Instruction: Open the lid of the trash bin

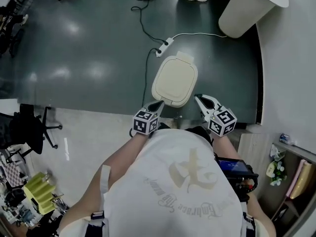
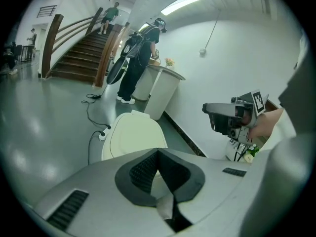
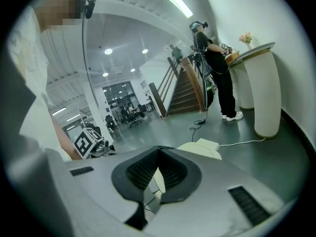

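My left gripper [image 1: 159, 103] [image 2: 158, 154]: jaws pressed together at the tips with nothing between them. It hangs at the near left corner of the trash bin [image 1: 170, 101] [image 2: 106, 152].
My right gripper [image 1: 198, 98] [image 3: 159, 149]: jaws likewise closed on nothing, just beside the bin's near right corner.
Trash bin: cream and rounded, standing on the dark floor [image 1: 89, 58] straight ahead of me, between my two gripper tips.
Lid [image 1: 174, 78] [image 2: 136, 132]: down flat on the bin (its hinge tab is on the side far from me).
Contact: I cannot tell whether either tip touches the bin.
Power strip [image 1: 164, 47]: white, on the floor just beyond the bin, with cables trailing off.
Further off: a tall cream pedestal [image 1: 244, 9] stands at the far right with a person [image 2: 140, 58] at it, and a staircase [image 2: 79, 58] lies beyond.
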